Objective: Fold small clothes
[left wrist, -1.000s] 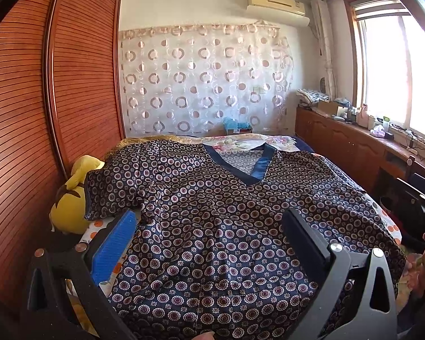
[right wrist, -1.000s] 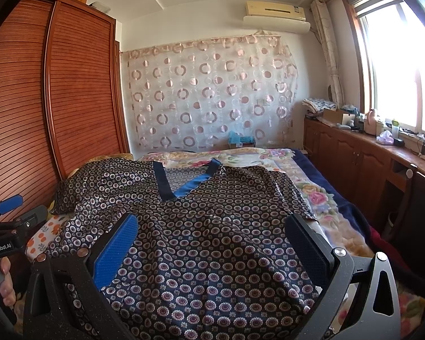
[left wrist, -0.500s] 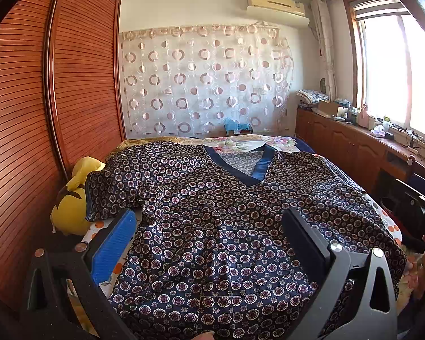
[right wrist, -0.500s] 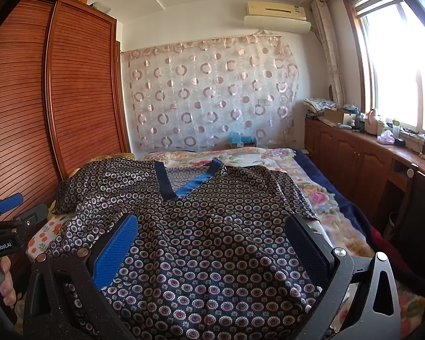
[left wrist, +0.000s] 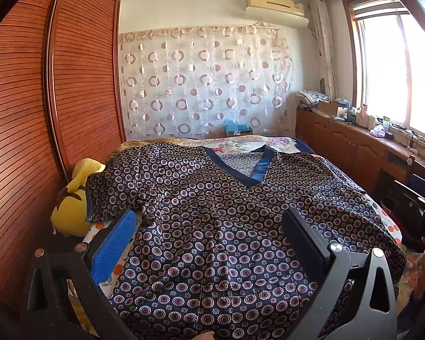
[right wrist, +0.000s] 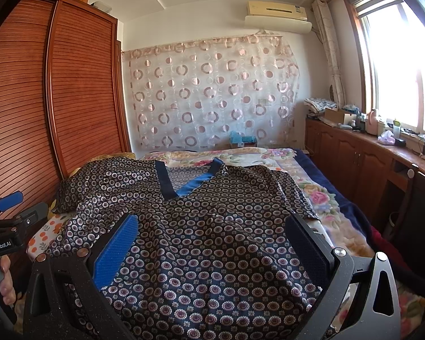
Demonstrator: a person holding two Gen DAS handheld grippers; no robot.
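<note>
A dark navy shirt (left wrist: 212, 221) with a small circle print and a blue V-neck collar (left wrist: 257, 170) lies spread flat on the bed, neck toward the far wall. My left gripper (left wrist: 209, 226) hovers open over the shirt's lower left half, nothing between its fingers. The same shirt (right wrist: 212, 240) fills the right wrist view. My right gripper (right wrist: 212, 235) is open above its lower right half, holding nothing. The left gripper's body (right wrist: 5, 235) and a hand on its handle show at that view's left edge.
A yellow plush toy (left wrist: 73, 201) lies at the bed's left edge against the slatted wooden wardrobe (left wrist: 28, 113). A floral bedsheet (right wrist: 311, 187) shows right of the shirt. Wooden cabinets (right wrist: 368, 155) with clutter run under the window. A patterned curtain (left wrist: 206, 85) hangs behind the bed.
Both views have crept slightly forward and up over the shirt. The shirt lies as before, and both grippers stay open.
</note>
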